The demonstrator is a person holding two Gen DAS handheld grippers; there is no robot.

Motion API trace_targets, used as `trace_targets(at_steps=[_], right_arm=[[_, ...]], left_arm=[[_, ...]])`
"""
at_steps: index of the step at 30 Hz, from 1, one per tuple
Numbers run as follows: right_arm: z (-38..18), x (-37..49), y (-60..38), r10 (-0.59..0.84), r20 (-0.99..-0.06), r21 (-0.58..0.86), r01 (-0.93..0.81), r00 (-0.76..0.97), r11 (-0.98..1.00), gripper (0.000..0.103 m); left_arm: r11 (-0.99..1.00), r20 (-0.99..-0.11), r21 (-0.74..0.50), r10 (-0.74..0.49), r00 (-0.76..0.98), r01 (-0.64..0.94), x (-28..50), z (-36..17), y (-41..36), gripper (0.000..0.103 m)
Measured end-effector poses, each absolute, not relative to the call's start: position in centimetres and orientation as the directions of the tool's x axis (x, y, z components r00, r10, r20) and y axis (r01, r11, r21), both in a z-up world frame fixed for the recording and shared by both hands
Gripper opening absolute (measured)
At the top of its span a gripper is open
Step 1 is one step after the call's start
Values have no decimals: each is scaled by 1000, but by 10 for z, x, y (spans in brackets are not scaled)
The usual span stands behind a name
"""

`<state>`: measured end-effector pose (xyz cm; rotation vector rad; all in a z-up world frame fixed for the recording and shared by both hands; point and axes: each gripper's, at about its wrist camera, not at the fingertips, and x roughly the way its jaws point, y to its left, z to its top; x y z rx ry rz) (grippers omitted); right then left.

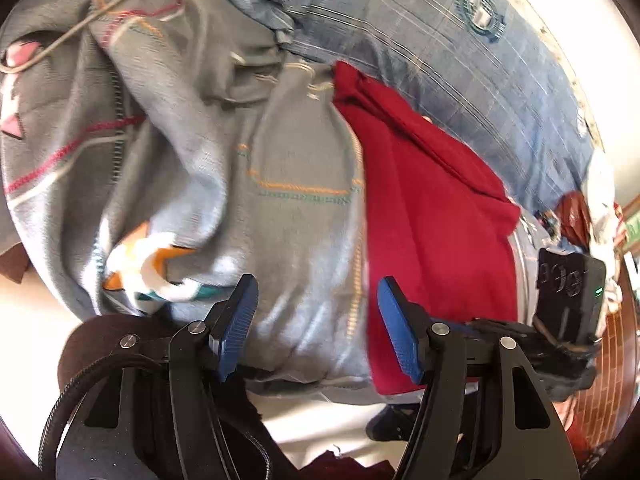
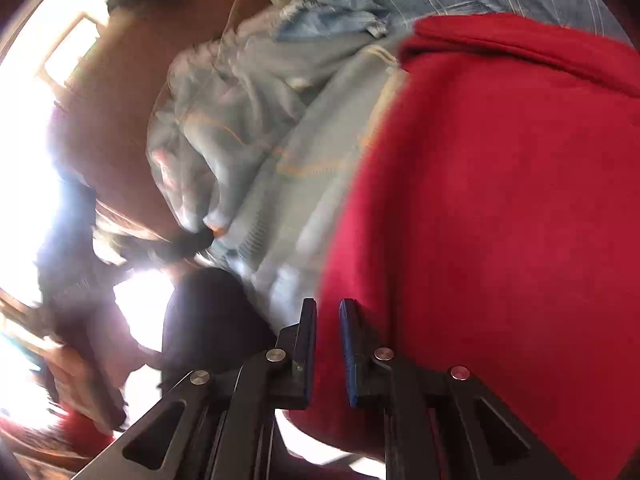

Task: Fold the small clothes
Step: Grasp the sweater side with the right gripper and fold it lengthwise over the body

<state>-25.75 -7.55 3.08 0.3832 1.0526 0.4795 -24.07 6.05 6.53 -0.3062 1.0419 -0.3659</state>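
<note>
**Red cloth in your right claw, left claw wide over the grey**

Nearest you, the right claw (image 2: pixel 327 350) has its blue pads drawn narrow on the near edge of the red garment (image 2: pixel 500 208); cloth fills the slim gap, so you appear to be pinching it. The left claw (image 1: pixel 318 328) stands wide with nothing in it, just above the grey stitched garment (image 1: pixel 288 208). The red piece lies to its right, overlapping the grey one, its long axis running away from you toward the blue checked sheet (image 1: pixel 420 32). Your right hand is nearer its edge. Open sheet lies beyond; the near edge drops off below both claws.
</note>
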Motion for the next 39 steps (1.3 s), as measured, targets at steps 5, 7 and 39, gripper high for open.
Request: trace_targets(at_steps=[5, 7, 39], right_arm=[[60, -278, -92, 511, -683, 488, -195, 522, 851, 72], [60, -274, -80, 503, -679, 470, -211, 535, 857, 76], [76, -390, -195, 339, -742, 424, 13, 578, 906, 63]], left_arm=[[900, -784, -413, -430, 448, 141, -241, 60, 55, 63], [895, -782, -425, -437, 444, 133, -242, 60, 54, 63], [900, -889, -345, -404, 216, 265, -294, 17, -2, 63]])
